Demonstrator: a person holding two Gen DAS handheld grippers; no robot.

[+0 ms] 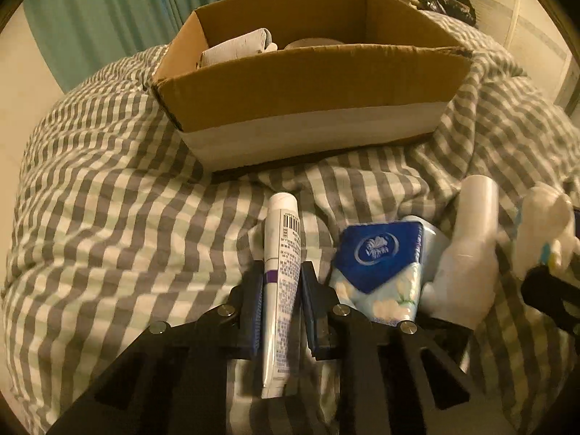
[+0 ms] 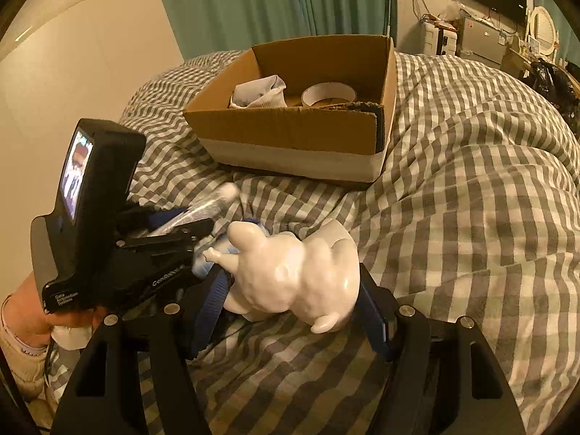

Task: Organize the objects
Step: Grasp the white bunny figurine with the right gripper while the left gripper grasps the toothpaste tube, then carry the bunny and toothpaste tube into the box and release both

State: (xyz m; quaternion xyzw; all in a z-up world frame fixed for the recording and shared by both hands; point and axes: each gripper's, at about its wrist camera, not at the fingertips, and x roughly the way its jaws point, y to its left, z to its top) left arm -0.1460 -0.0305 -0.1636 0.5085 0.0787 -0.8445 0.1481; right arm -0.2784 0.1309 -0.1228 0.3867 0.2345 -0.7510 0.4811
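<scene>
My left gripper point(image 1: 282, 282) is shut on a white tube point(image 1: 281, 253) with a barcode and purple band, held just above the checked bedspread. Beside it lie a blue tissue pack point(image 1: 377, 257) and a white bottle point(image 1: 467, 250). My right gripper point(image 2: 293, 282) is shut on a white glossy figurine point(image 2: 293, 272), its fingers point(image 2: 373, 308) against both sides. The left gripper's body point(image 2: 90, 217) shows at the left in the right wrist view. An open cardboard box point(image 1: 308, 87), also in the right wrist view point(image 2: 290, 130), stands ahead, holding rolled socks point(image 2: 259, 90) and a tape roll point(image 2: 328, 94).
The grey-and-white checked bedspread point(image 2: 471, 199) is rumpled, with folds around the box. A green curtain point(image 2: 272, 0) and a wall stand behind the bed. A desk with a monitor, mirror and clutter point(image 2: 489, 18) is at the far right.
</scene>
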